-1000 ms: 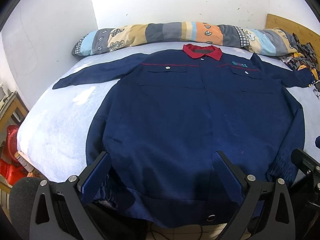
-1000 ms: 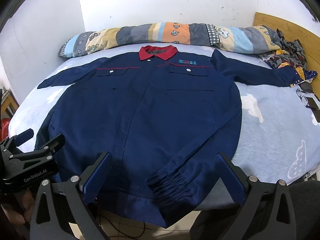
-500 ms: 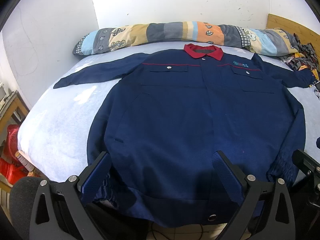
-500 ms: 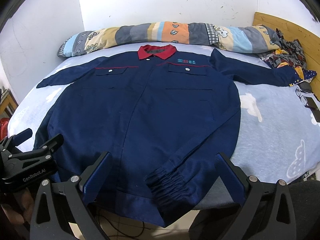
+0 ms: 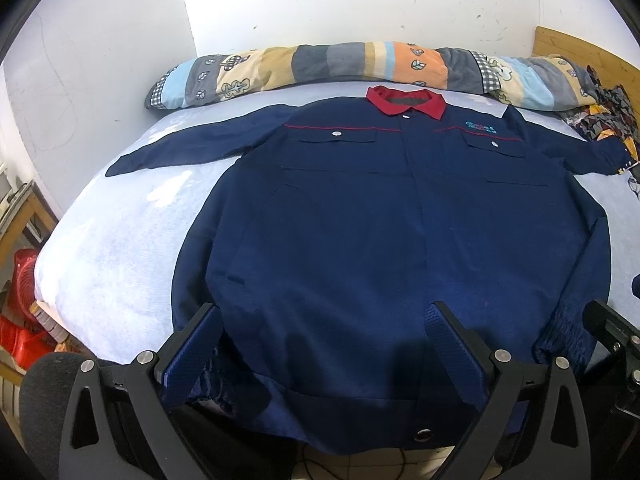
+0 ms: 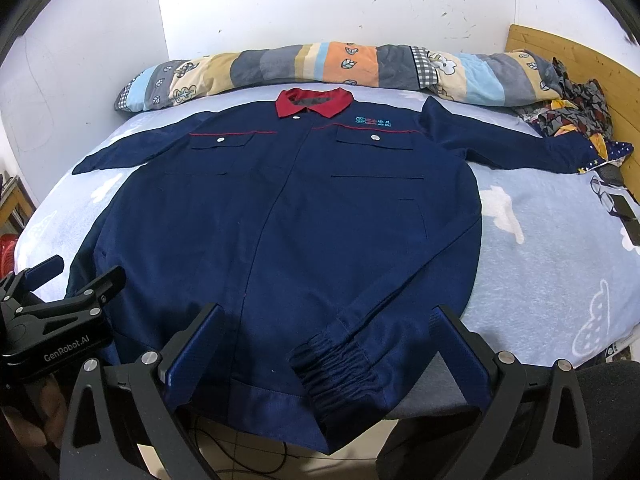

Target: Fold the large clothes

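A navy work jacket with a red collar lies flat and face up on the bed, its hem hanging over the near edge. Both sleeves spread out toward the pillow end. A gathered elastic cuff rests on the jacket near the hem. My left gripper hovers open over the hem on the jacket's left half, holding nothing. My right gripper hovers open over the cuff on the right half, also holding nothing. The left gripper also shows in the right wrist view, beside the jacket's left edge.
A long patchwork bolster lies along the white wall. Patterned clothes are heaped by the wooden headboard. A dark flat object lies on the sheet at right. Red items sit on the floor at left.
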`<state>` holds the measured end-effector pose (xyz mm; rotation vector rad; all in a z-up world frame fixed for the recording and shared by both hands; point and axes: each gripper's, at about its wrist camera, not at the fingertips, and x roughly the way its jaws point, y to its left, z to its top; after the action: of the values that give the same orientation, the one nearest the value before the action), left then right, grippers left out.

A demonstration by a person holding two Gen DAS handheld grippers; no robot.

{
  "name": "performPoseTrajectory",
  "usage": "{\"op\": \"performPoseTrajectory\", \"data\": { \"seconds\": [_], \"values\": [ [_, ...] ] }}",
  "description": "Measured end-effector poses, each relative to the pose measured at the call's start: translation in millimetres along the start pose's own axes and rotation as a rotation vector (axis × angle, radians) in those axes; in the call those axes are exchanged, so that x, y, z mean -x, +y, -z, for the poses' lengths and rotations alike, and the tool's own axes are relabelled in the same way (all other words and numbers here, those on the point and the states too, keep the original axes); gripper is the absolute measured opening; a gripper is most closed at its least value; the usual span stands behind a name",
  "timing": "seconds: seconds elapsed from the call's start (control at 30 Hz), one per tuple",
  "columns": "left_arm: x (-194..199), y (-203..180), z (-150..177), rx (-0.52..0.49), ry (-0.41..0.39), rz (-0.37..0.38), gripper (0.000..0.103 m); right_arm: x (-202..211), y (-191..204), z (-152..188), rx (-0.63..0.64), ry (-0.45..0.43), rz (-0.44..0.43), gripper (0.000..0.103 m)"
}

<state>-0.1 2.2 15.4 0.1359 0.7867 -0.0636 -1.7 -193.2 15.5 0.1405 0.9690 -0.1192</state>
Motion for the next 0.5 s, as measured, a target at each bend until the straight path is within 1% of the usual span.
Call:
{"op": "performPoseTrajectory", "data": {
  "seconds": [0.1,0.13,0.3,0.33,0.47,0.5],
  "values": [
    [0,-2,-1,-0.007,0.003,-0.003,0.102,0,1,0,-0.006,0.007,-0.003,0.103],
    [-1,-3,-1,-0.009,0.005,-0.003,0.102,-1,1,0,-0.021,0.007,-0.025,0.102],
    [-1,-6,-1,-0.016,0.007,-0.006,0.102,-2,-4,1,-0.045,-0.004,-0.054,0.103],
    [-1,-7,-1,-0.018,0.004,-0.009,0.102,-2,-4,1,-0.031,-0.005,-0.032,0.102],
    [0,-11,-7,-0.028,-0.015,-0.004,0.102,-2,-7,-2,-0.063,0.024,-0.043,0.102],
    [-1,-10,-9,-0.024,-0.021,0.012,0.102,-2,-7,-2,-0.063,0.024,-0.043,0.102]
  ]
}}
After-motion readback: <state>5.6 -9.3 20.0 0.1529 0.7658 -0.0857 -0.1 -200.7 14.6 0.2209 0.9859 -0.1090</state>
